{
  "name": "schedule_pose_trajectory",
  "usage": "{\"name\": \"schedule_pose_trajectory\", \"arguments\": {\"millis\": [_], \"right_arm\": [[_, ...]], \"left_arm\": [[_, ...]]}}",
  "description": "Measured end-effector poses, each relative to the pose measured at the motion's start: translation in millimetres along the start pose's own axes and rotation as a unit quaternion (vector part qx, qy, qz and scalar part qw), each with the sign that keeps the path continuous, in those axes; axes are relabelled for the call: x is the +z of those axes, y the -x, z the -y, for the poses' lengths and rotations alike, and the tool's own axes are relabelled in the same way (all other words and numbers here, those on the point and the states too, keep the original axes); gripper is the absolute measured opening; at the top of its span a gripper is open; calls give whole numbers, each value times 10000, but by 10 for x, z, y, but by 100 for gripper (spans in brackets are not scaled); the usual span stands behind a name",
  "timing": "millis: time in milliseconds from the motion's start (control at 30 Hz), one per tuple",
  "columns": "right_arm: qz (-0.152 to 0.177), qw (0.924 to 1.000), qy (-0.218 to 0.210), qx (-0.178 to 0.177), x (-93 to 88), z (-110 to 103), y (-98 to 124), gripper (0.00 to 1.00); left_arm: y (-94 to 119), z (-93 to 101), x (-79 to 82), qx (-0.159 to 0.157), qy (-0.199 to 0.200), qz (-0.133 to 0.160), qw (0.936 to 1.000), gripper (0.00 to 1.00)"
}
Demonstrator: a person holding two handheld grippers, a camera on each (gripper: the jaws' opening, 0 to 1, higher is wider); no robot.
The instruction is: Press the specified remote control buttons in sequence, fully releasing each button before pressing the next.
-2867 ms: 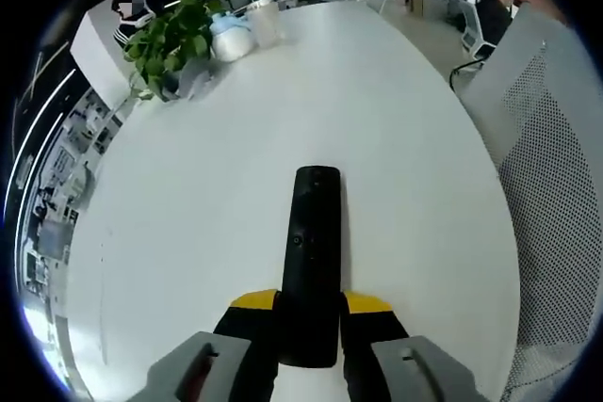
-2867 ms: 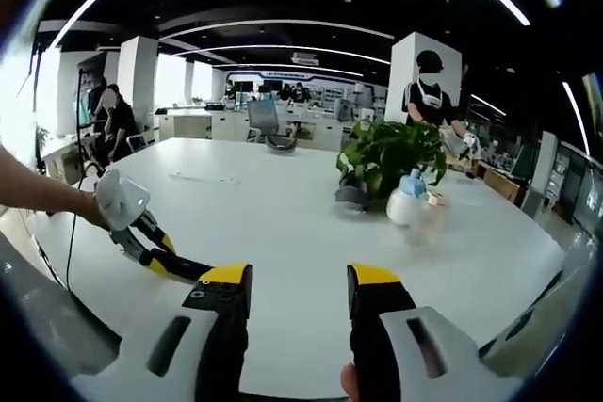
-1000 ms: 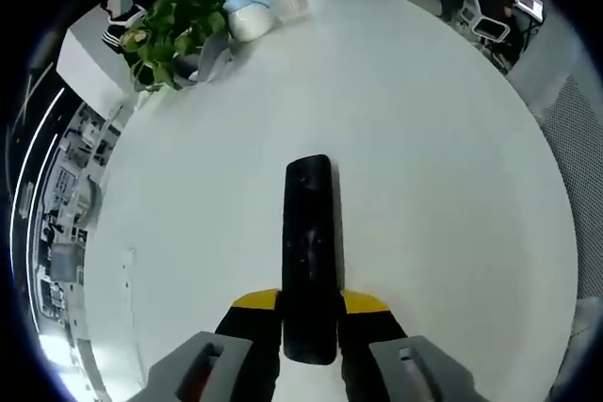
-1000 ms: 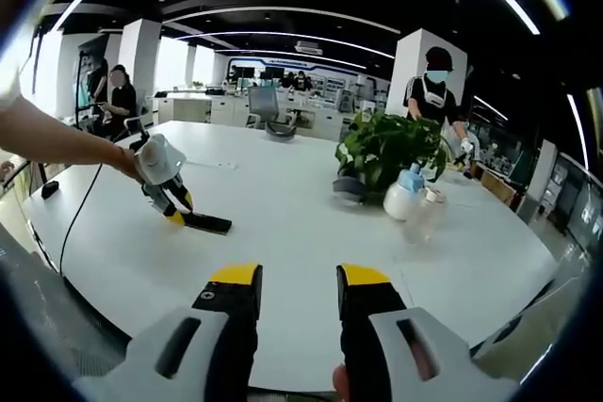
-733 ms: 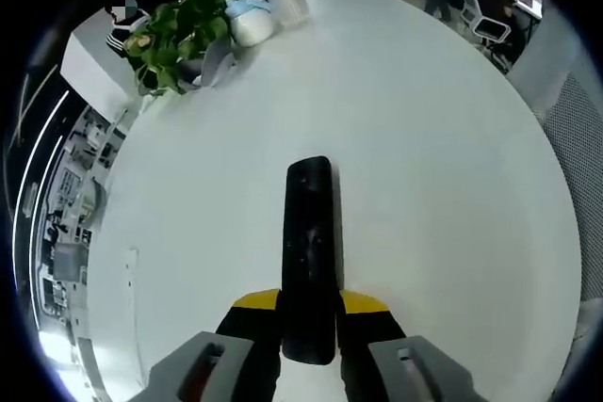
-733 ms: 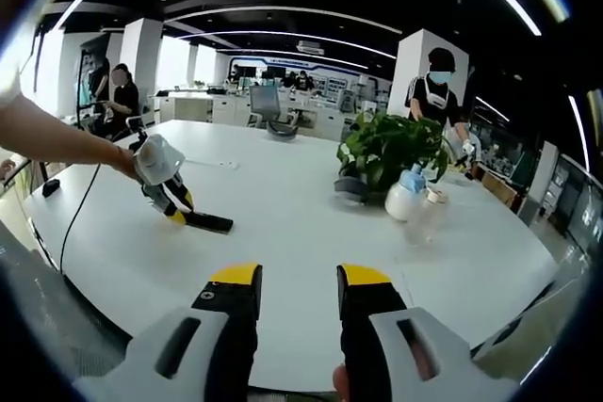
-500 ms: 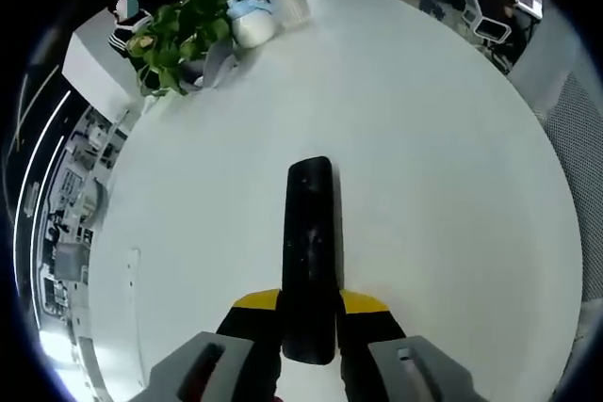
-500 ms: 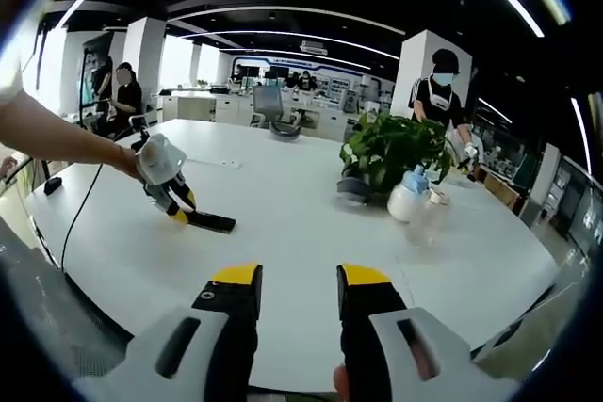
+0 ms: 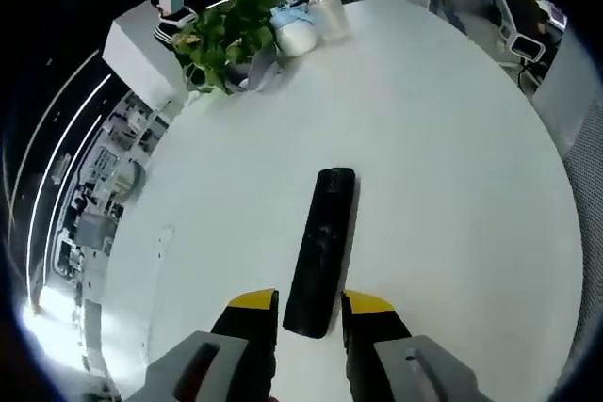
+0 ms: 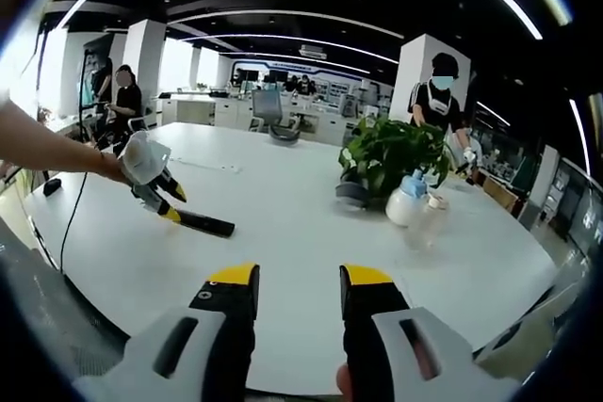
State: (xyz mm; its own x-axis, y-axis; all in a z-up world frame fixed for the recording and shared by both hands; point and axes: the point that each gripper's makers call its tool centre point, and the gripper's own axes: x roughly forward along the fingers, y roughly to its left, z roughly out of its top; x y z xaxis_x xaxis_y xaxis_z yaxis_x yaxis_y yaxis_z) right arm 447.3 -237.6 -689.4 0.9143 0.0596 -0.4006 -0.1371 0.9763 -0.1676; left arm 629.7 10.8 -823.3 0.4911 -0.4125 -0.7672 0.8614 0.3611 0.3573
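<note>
On white table [image 9: 452,185], toward 12 o'clock from left gripper [image 9: 310,302]: remote control [image 9: 321,248] lying flat, near end sitting between spread yellow-tipped jaws; contact not clearly resolvable. Seen from right gripper view, left gripper [image 10: 171,206] at 9 o'clock, just at remote control [image 10: 203,223] end. Right gripper [image 10: 299,280] hovering clear, jaws parted, holding nothing. Plant [image 10: 389,158] and spray bottle [image 10: 406,201] at 1 o'clock, well apart. Judging: steadying remote first, then pressing straight down with one tip, lifting fully between presses, keeping remote in frame.
</note>
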Motion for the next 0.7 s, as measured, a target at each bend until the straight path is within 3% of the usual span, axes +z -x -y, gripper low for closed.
{"name": "schedule_pose_trajectory", "arguments": {"millis": [100, 167, 233, 333, 500, 700], "right_arm": [[80, 10000, -40, 13, 25, 3, 12, 34], [84, 9999, -62, 19, 25, 3, 11, 35], [153, 9998, -98, 20, 47, 9, 24, 35], [204, 9997, -147, 46, 63, 7, 29, 35], [267, 9994, -180, 124, 82, -16, 37, 35], [313, 9992, -148, 186, 93, -38, 42, 36]], "left_arm": [[203, 40, 56, 81, 401, 220, 9989, 29], [331, 138, 96, -45, 736, 390, 9965, 34], [461, 228, 168, -148, 1112, 697, 9912, 37], [658, 277, 265, -18, 1491, 1125, 9824, 37], [976, 395, 321, 147, 1907, 1492, 9701, 45], [1407, 545, 220, 492, 2375, 1680, 9555, 50]]}}
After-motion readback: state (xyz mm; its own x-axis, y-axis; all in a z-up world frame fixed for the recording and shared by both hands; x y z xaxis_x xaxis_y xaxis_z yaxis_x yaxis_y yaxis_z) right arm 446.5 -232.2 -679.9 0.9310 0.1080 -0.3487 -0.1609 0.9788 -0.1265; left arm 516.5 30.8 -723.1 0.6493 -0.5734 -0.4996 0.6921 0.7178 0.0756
